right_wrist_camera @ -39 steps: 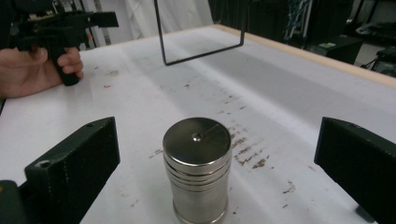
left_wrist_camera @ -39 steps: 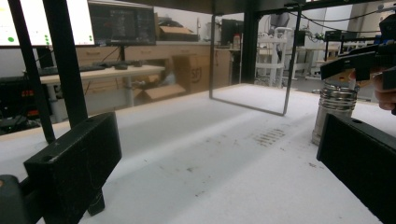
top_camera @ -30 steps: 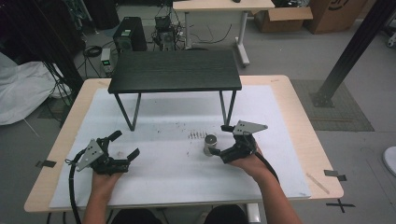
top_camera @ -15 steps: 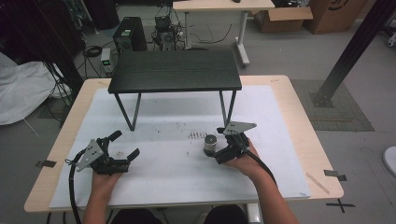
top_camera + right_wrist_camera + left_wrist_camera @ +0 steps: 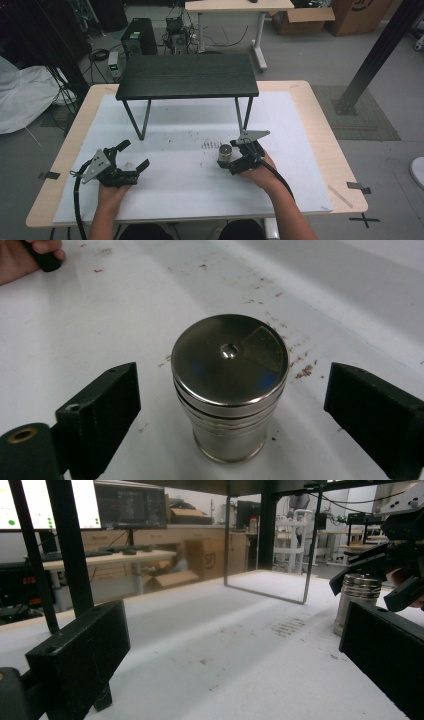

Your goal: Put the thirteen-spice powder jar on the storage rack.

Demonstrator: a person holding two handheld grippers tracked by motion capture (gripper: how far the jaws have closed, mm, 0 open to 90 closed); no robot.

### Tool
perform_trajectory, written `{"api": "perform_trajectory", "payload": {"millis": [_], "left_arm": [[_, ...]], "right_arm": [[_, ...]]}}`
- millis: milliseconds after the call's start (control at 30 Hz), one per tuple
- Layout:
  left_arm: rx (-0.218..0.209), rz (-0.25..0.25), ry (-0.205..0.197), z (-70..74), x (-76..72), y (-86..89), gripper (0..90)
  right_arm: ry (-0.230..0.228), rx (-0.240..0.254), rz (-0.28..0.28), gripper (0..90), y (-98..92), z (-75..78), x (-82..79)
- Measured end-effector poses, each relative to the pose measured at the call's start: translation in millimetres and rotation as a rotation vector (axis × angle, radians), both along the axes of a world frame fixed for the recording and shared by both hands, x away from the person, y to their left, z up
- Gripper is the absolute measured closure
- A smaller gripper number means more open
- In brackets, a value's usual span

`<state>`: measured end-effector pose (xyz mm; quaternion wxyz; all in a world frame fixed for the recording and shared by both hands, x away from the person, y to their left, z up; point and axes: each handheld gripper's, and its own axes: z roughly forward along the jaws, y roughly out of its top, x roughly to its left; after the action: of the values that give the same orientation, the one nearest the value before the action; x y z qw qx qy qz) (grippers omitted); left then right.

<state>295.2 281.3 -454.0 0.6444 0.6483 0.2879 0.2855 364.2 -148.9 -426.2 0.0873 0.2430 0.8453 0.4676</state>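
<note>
From my remote seat this looked like a robotics lab: beyond the wooden table [image 5: 320,130] stood a computer tower [image 5: 140,37] amid tangled floor cables [image 5: 100,52], cardboard boxes [image 5: 305,20] sat behind a far desk [image 5: 240,6], and lit monitors [image 5: 130,502] lined a bench behind that table

The left gripper [image 5: 131,156] sits low at the near left, held by the left hand [image 5: 114,192], its forearm coming up from the bottom edge. Its fingers [image 5: 85,655] stand wide apart, pointing up and to the right, with nothing between them. The right gripper [image 5: 229,159] is held by the right hand [image 5: 260,172] at the near right, angled down and leftward. Its fingers [image 5: 102,412] have just been closing but remain apart, touching nothing.
</note>
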Motion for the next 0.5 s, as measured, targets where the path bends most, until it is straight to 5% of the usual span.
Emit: {"api": "perform_trajectory", "payload": {"millis": [500], "left_arm": [[0.0, 0.003, -0.002, 0.0, 0.0, 0.1, 0.2]], "right_arm": [[0.004, -0.011, -0.013, 30.9, 0.6, 3.3, -0.3]]}}
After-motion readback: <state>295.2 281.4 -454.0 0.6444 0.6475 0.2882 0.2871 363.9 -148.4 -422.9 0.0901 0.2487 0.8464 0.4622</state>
